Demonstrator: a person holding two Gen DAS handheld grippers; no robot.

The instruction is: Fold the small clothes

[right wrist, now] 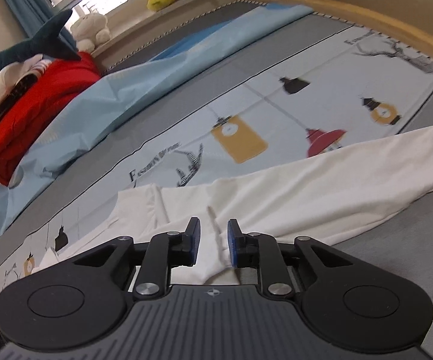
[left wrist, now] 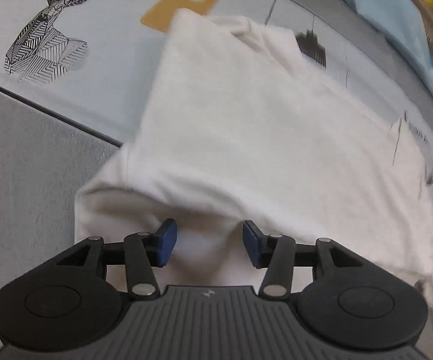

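In the left wrist view, the printed bedsheet (left wrist: 102,69) with its deer drawing fills the left side, and the white garment (left wrist: 246,126) lies on it as a long folded slab running away from the camera toward a mustard-coloured lamp print. The left gripper (left wrist: 209,244) points steeply down at the near end of that slab; its blue pads (left wrist: 166,244) stand well spread, with only slack cloth showing in the gap and neither pad pressing on it, so nothing is pinched. In the right wrist view, a red blanket (right wrist: 42,114) and a pale blue sheet (right wrist: 132,90) lie far off to the left, well apart from the work. The garment (right wrist: 321,180) here stretches rightward and away as a long band, its long axis running from just under the fingers out to the right edge. The right gripper (right wrist: 214,246) sits over the near end, jaws narrowly apart, and a thin raised crease of cloth runs up between the pads without either clearly touching it. Judging from this, both hands sit at the same near end, and the free length lies ahead of and rightward from the fingers, so the next fold probably has to carry cloth along that axis.
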